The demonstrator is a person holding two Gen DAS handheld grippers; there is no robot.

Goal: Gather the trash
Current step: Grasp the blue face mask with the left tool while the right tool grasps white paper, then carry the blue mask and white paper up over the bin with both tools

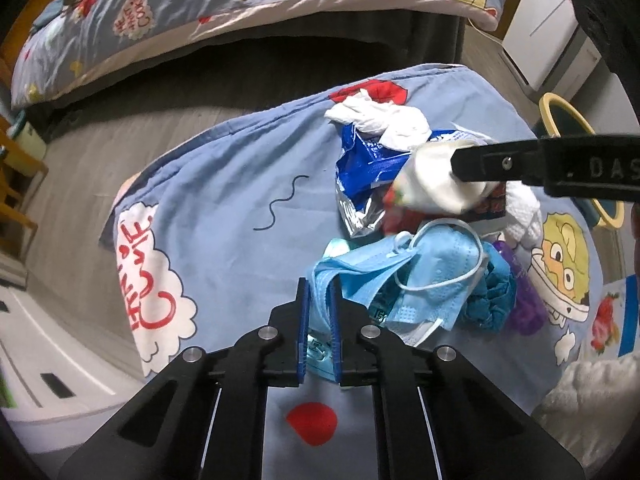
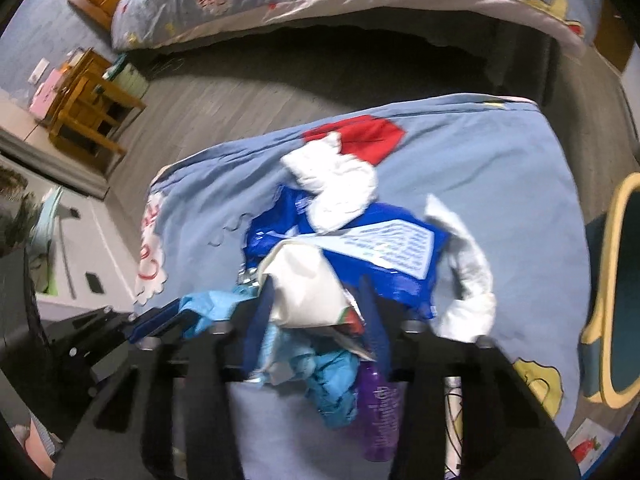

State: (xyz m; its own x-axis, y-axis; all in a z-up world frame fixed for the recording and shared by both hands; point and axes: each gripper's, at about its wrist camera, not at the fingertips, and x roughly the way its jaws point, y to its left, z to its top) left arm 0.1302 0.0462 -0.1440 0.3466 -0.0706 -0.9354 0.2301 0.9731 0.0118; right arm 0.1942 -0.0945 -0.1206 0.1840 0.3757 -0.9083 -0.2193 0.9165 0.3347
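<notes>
A pile of trash lies on a blue cartoon-print bedcover (image 1: 224, 208): blue face masks (image 1: 432, 268), a blue foil wrapper (image 1: 360, 168), crumpled white tissues (image 1: 380, 118), a purple wrapper (image 1: 524, 300). My left gripper (image 1: 319, 292) is shut on a light blue face mask (image 1: 320, 320) at the pile's near edge. My right gripper (image 2: 316, 300) is shut on a white cup-like container with a strawberry print (image 2: 308, 288). It holds it just above the pile; this also shows in the left wrist view (image 1: 436, 180).
A yellow-rimmed dark bin (image 2: 616, 280) stands at the right beside the cover. A second bed with the same print (image 1: 240, 4) is across a grey floor. A wooden stool (image 2: 88, 112) stands far left. A white fluffy item (image 1: 592, 396) lies near right.
</notes>
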